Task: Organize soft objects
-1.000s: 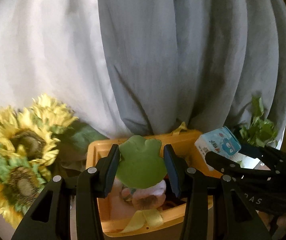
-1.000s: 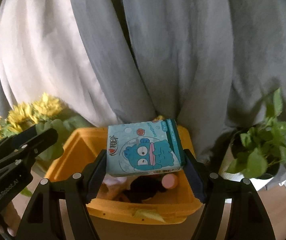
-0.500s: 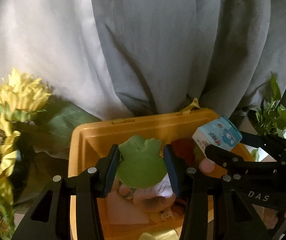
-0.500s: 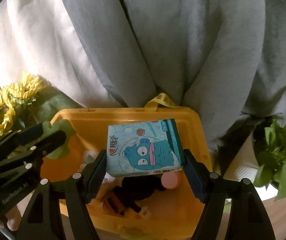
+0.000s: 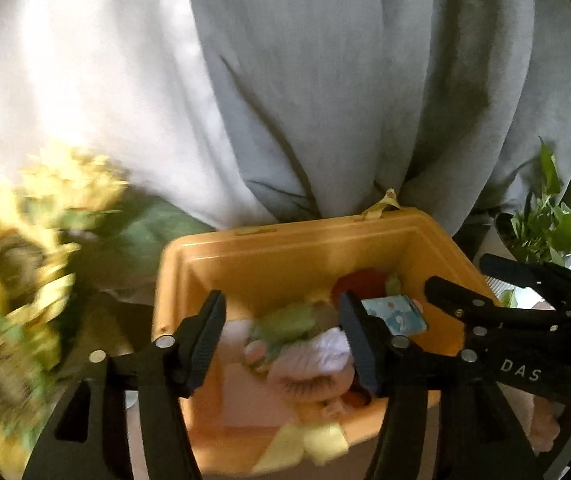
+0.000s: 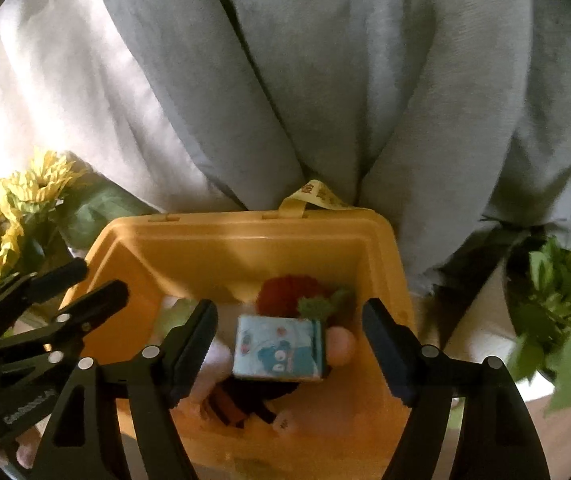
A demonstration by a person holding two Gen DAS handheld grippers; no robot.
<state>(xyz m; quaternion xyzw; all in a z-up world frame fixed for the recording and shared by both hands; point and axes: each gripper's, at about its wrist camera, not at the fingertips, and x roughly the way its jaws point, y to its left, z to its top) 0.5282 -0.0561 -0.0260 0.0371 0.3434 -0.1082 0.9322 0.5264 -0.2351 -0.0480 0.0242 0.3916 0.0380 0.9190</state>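
Both the left gripper (image 5: 281, 336) and right gripper (image 6: 289, 344) gaped wide and empty, tissue pack (image 6: 279, 348) and green plush (image 5: 285, 322) lying in the yellow bin (image 6: 245, 248) at lower centre.

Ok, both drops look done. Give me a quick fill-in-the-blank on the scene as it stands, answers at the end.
1. The blue tissue pack lies inside the ____ bin.
2. Both the left gripper and the right gripper have their jaws ____.
3. The flowers to the left of the bin are ____.
4. The green-leaf plush rests in the bin, no longer ____ by the left gripper.

Missing words: orange; open; sunflowers; held
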